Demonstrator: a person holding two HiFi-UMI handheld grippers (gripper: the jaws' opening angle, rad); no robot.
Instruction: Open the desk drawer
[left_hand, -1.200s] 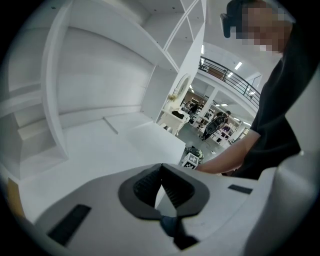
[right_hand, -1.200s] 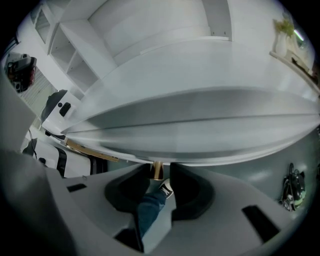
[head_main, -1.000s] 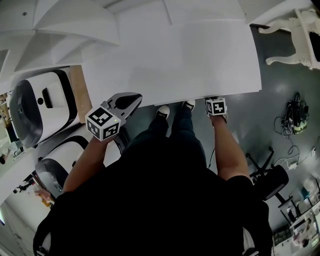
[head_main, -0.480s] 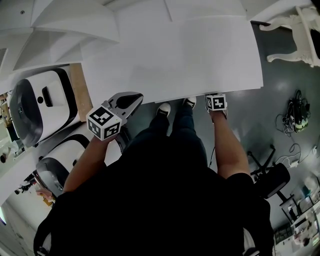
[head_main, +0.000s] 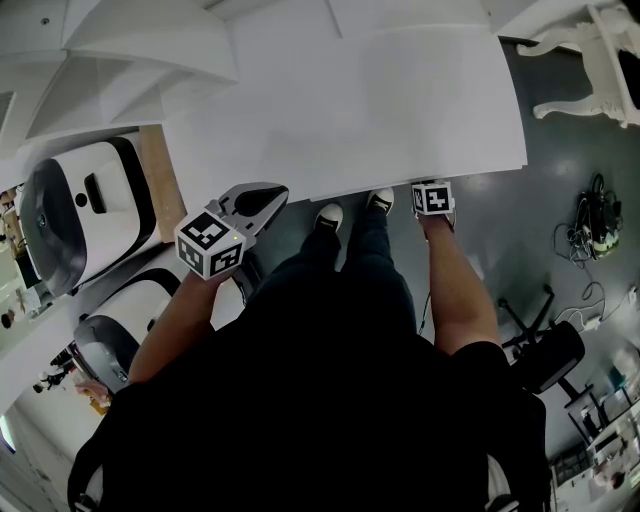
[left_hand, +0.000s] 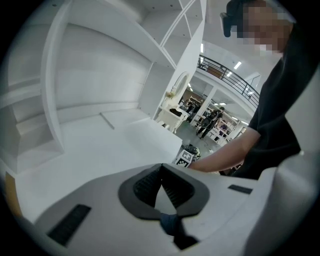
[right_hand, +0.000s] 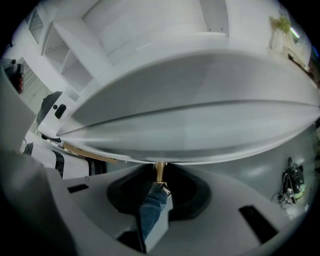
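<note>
Clearly the work sits with the right gripper (right_hand: 162, 176), which points steeply down at the near edge of the desk (head_main: 400, 110) so that its jaws can straddle the small brass knob (right_hand: 159, 168) at centre frame in the right gripper view. That knob juts from the drawer front (right_hand: 210, 132), the grey band curving across the middle of that view under the white top. The jaws are closing with the knob between them. The pads do not look to be pressing on it yet, so I judge the grasp as forming rather than made.

The drawer looks shut: in the head view nothing projects past the desk's lower edge. Only the right gripper's marker cube (head_main: 432, 197) shows there, right of centre, tucked against the edge because the knob lies beneath the overhang.

The left gripper (left_hand: 161, 167) hangs idle at the desk's near edge, left of centre in the head view. Its fingers are together at the tips with nothing between them, and it seems parked there so as not to cross the pull path. Once the pads bite, a straight draw toward the person looks right, since a crooked pull could slip off so small a knob.
</note>
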